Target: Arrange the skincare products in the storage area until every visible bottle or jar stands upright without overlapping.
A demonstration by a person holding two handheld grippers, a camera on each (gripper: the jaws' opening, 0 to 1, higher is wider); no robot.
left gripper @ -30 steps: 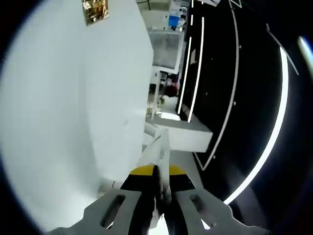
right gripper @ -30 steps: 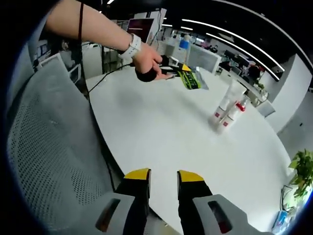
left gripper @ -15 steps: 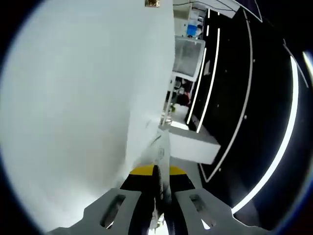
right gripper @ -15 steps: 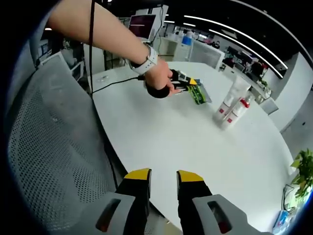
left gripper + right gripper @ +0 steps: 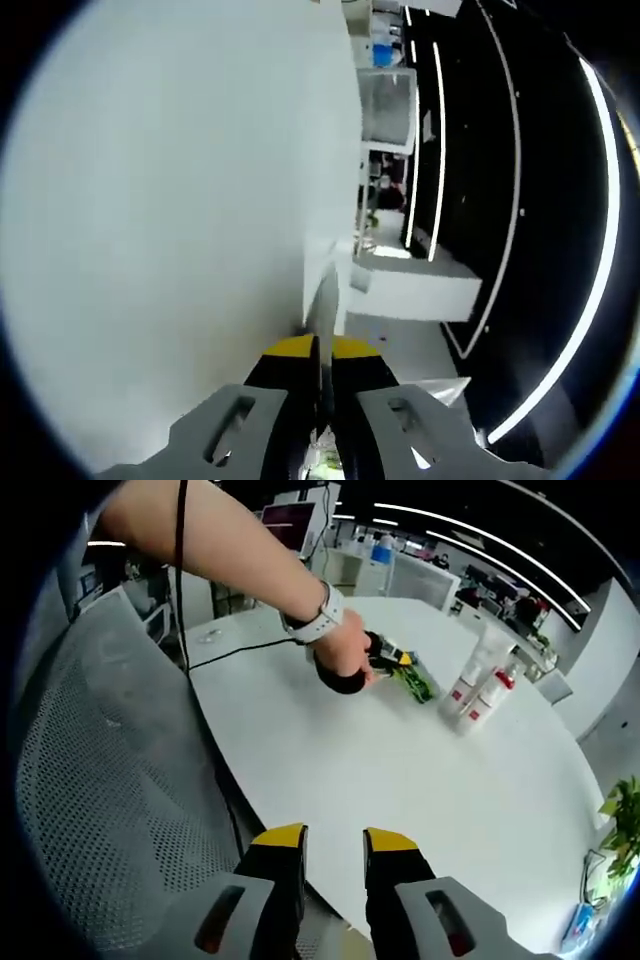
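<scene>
Two yellow-tipped jaws of the right claw [image 5: 333, 845] stand parted, holding nothing, over the near edge of a white tabletop [image 5: 400, 780]. Farther on, the left claw [image 5: 398, 661], clamped on a flat green packet [image 5: 415, 683], rests low beside two upright bottles [image 5: 478, 695].
</scene>
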